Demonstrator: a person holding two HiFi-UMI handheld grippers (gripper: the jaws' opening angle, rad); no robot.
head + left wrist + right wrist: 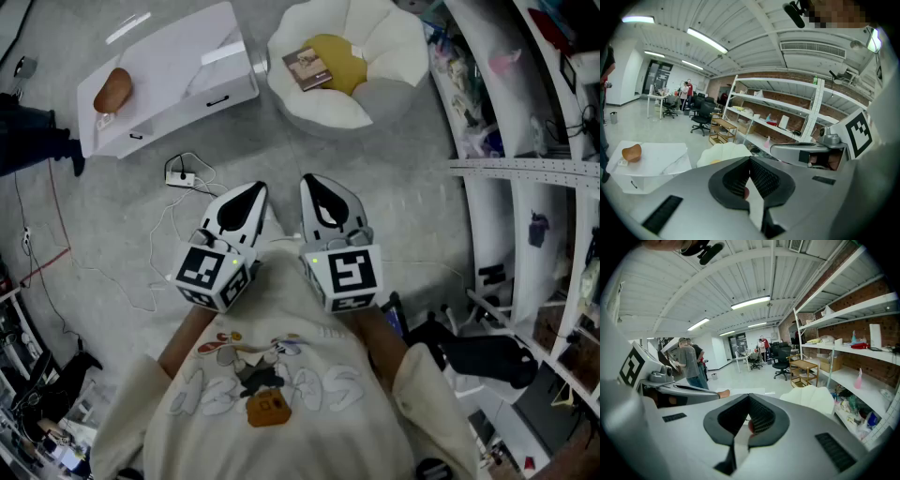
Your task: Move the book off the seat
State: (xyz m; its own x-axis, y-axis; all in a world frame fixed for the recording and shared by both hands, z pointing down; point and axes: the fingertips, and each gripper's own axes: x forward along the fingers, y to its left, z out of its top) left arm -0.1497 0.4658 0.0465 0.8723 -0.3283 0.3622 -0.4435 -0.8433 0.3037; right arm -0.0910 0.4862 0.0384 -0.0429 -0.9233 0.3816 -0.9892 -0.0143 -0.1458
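A brown book [307, 67] lies on the yellow cushion [343, 58] of a white shell-shaped seat [375, 37] on the floor, far ahead of me. Both grippers are held close to my chest, well short of the seat. My left gripper [251, 195] and right gripper [315, 187] point toward it side by side, jaws shut and empty. In the left gripper view the closed jaws [750, 161] aim past the seat [724, 151]. In the right gripper view the closed jaws [749, 399] have the seat [813, 399] to their right; the book is hidden there.
A low white table [178, 56] with a brown rounded object [112, 90] stands left of the seat. A power strip with cables [180, 176] lies on the floor ahead of the left gripper. White shelving [525, 141] lines the right side. People stand far off [689, 362].
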